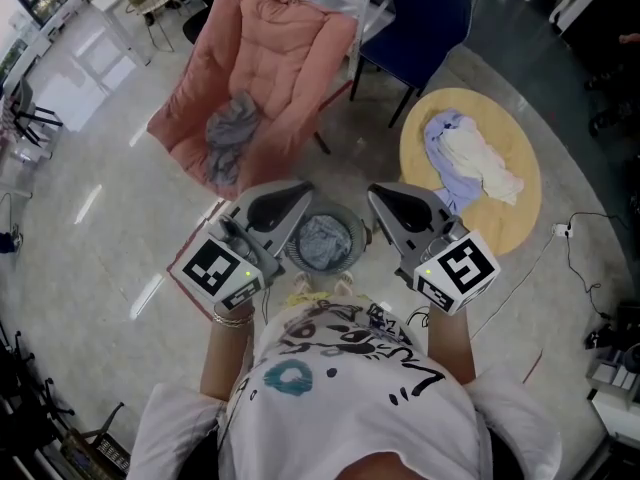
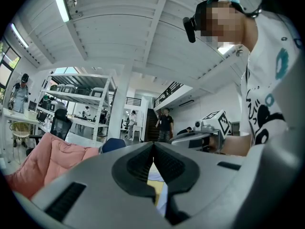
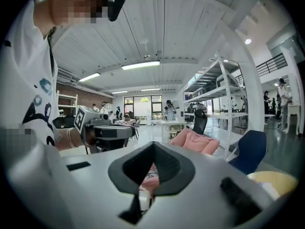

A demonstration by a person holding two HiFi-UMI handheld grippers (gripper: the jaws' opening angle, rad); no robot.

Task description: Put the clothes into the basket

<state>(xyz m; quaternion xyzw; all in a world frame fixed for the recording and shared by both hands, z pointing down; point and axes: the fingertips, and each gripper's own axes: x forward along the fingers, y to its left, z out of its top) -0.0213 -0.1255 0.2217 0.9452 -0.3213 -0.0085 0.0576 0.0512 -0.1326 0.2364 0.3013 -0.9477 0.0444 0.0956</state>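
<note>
A round grey basket (image 1: 345, 256) stands on the floor just in front of me, with a grey-blue cloth (image 1: 322, 240) inside it. A grey garment (image 1: 232, 133) lies on the pink padded chair (image 1: 270, 58). White and lavender clothes (image 1: 470, 158) lie on the round yellow table (image 1: 515, 203). My left gripper (image 1: 300, 193) hovers over the basket's left rim, jaws shut and empty (image 2: 153, 147). My right gripper (image 1: 378, 196) hovers at the basket's right rim, also shut with nothing between its jaws (image 3: 153, 149).
A blue chair (image 1: 430, 13) stands behind the yellow table. White shelving (image 3: 217, 97) and desks line the room's far side, where people stand (image 2: 165, 123). A cable (image 1: 570, 243) runs over the floor at the right.
</note>
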